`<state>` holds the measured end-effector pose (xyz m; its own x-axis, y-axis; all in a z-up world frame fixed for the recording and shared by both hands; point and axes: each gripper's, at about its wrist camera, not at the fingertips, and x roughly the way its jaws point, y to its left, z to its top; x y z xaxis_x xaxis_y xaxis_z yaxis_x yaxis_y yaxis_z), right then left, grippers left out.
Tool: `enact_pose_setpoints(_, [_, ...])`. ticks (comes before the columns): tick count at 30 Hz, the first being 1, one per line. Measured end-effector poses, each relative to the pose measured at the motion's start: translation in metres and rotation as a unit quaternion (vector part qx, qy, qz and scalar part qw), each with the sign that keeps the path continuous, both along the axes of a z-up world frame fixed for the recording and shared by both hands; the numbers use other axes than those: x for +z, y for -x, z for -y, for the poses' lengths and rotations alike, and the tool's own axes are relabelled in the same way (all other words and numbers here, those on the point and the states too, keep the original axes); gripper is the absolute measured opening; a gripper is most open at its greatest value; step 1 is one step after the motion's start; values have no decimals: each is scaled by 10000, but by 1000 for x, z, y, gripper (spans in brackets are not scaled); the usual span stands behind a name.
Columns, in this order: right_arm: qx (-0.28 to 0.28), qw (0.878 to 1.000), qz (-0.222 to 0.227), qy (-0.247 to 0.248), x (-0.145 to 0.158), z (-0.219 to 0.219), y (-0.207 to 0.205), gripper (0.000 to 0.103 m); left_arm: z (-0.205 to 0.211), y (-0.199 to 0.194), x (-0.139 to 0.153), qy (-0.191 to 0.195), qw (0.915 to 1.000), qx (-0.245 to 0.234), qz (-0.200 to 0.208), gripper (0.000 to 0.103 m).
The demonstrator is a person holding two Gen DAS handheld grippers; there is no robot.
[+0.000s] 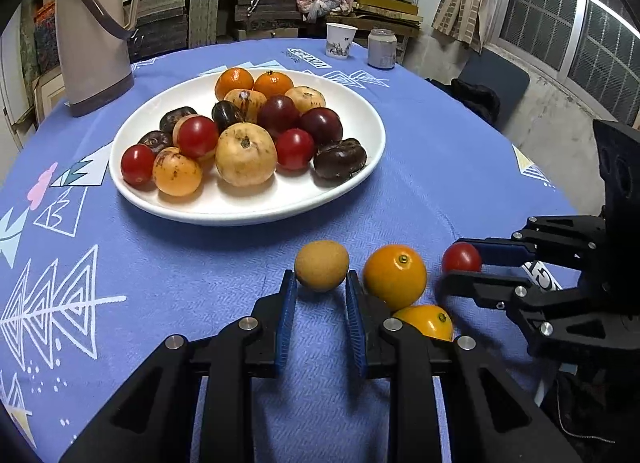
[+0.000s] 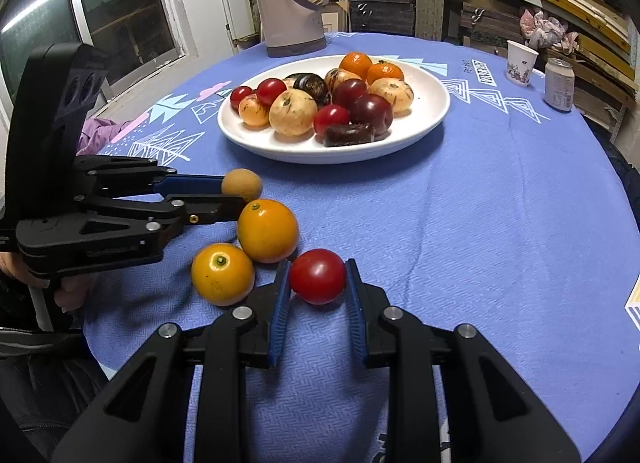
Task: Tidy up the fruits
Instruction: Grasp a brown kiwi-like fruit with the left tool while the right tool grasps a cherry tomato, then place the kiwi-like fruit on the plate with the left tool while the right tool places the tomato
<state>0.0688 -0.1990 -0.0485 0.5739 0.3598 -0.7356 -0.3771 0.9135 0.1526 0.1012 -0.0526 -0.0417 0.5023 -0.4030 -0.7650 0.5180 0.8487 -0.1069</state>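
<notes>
In the left wrist view, the lower yellow-orange fruit (image 1: 426, 321) just right of the left gripper (image 1: 321, 285) is half hidden behind that claw's right finger, and the right gripper (image 1: 456, 263) runs off the picture's right edge, its far finger covered partly by the red tomato (image 1: 462, 257) it clamps. In the right wrist view, the left claw's blue pad hides the near side of the small tan fruit (image 2: 242, 184), and the hand (image 2: 66, 291) under it is cut by the left edge. Beyond both claws, fruits piled on the white plate (image 2: 432, 111) overlap, and print on the paper cup (image 2: 520, 63) and can (image 2: 559, 83) is too small to read.
</notes>
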Motion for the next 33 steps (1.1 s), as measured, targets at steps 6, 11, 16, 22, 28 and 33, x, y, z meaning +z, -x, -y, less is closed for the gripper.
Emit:
enact_pose_setpoints(6, [-16,10000,37,15,4,-1,0,26,-4,1,1,31,10000,36,-40,25])
enact_pose_setpoints(11, [-50,9998,169,-22,17,4,-3,26,-13,9,13,79,9999,68,79,25])
enact_pose_setpoints(16, [-10,9992,405,-72,39,3,-13,26,-21,8,34,203,9994,115,271,25])
enact_pose_setpoints(22, [181,9973,706,-91,66,-10,-48,26,-26,-16,60,224,9979,205,577,25])
enact_pose_setpoints(28, [279,9975,615,-195,71,-30,-105,27,-27,-65,64,235,9969,475,582,25])
enact_pose_setpoints(33, [221,9978,367,-501,66,-35,-149,41,-28,-103,60,383,9964,675,343,26])
